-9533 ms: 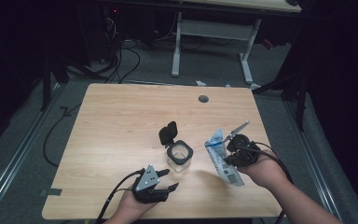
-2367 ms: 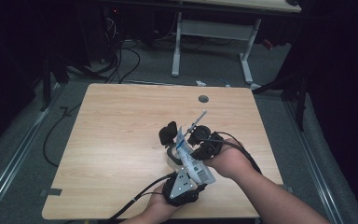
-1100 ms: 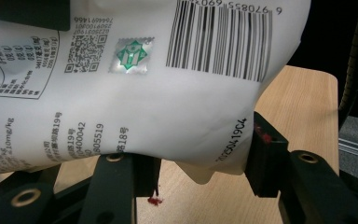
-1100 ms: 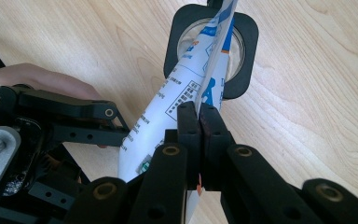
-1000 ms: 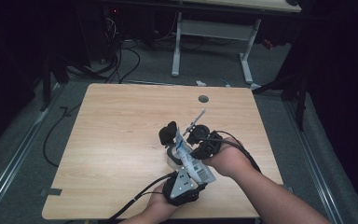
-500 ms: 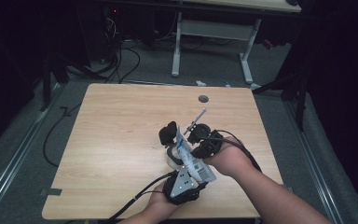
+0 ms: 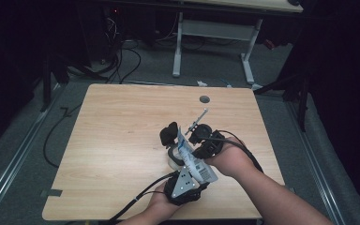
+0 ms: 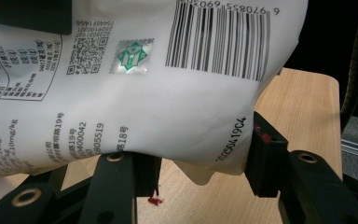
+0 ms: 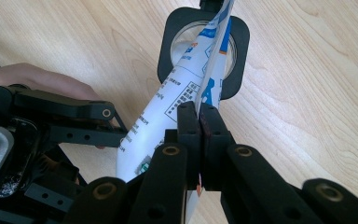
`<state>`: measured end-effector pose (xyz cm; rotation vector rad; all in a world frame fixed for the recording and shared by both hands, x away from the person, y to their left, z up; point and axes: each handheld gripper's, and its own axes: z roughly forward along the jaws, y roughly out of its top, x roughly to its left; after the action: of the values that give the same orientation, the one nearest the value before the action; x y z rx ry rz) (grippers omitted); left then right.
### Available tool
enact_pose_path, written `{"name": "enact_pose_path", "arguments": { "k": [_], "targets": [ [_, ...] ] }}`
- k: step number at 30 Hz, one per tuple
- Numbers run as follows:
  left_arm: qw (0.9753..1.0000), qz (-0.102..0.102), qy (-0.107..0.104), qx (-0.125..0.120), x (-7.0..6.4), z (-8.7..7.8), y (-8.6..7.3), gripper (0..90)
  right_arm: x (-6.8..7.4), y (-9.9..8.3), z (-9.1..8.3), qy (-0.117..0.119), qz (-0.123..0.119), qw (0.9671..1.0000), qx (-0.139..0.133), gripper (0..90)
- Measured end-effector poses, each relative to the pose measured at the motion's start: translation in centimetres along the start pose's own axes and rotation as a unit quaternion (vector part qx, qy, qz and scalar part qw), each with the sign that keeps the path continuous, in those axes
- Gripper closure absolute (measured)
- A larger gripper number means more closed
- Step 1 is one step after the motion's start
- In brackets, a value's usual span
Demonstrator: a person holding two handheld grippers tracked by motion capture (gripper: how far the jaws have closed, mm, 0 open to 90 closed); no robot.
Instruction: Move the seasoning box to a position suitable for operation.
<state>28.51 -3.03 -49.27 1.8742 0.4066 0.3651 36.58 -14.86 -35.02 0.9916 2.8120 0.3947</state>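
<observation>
Working from your left, the left gripper props the lower end of the white pouch; in the left gripper view its jaws stand spread with the pouch's bulging bottom resting between them, touching both pads, seemingly to keep the bag tilted. The pouch slants up and away over the open clear jar with its black flip lid. On your right, the right gripper pinches the pouch's flat edge, jaws pressed together on it. The right gripper view shows what the high view hides: the pouch's mouth pointing into the jar's black-rimmed opening, probably for pouring.
</observation>
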Motion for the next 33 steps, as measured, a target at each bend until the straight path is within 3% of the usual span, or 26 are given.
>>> {"name": "enact_pose_path", "arguments": {
  "k": [33],
  "targets": [
    [0.9999,-0.009,0.001,-0.007,0.17,-0.25,0.26,53.8,0.04,0.64,-0.05,-0.001,-0.007,1.0,0.003,89.2]
  ]
}}
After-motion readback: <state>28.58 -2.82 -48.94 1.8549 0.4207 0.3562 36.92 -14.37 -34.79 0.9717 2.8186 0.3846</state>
